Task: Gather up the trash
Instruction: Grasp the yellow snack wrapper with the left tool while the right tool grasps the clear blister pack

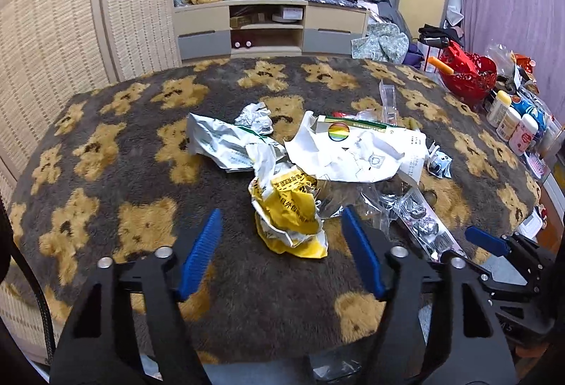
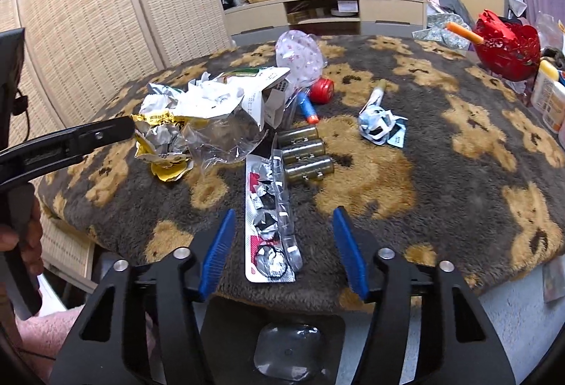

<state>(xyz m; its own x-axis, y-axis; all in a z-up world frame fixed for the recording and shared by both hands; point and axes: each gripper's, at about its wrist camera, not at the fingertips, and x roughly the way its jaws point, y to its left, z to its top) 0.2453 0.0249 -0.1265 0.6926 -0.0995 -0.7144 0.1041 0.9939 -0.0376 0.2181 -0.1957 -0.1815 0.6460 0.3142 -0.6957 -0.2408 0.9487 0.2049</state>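
A crumpled yellow-and-silver wrapper (image 1: 286, 219) lies on the bear-pattern blanket (image 1: 141, 173). My left gripper (image 1: 281, 212) reaches over it, its blue pads on either side and clear of it, so it is open. The right wrist view shows a used silver blister pack (image 2: 270, 222) lying lengthwise between the blue pads of my right gripper (image 2: 285, 210), which is open too and not touching it. More trash sits behind: a silver foil bag (image 1: 219, 141), a torn white box with papers (image 1: 353, 152), a clear plastic bag (image 2: 226, 138) and a small crumpled wrapper (image 2: 378, 120).
Three olive cylinders (image 2: 303, 152), a blue foam dart (image 2: 307, 108) and a red round lid (image 2: 321, 90) lie mid-table. A red basket (image 2: 508, 46) and several bottles (image 1: 512, 124) stand along the right edge. A hand (image 2: 21, 236) holds the left gripper's handle. A TV cabinet (image 1: 268, 25) stands beyond.
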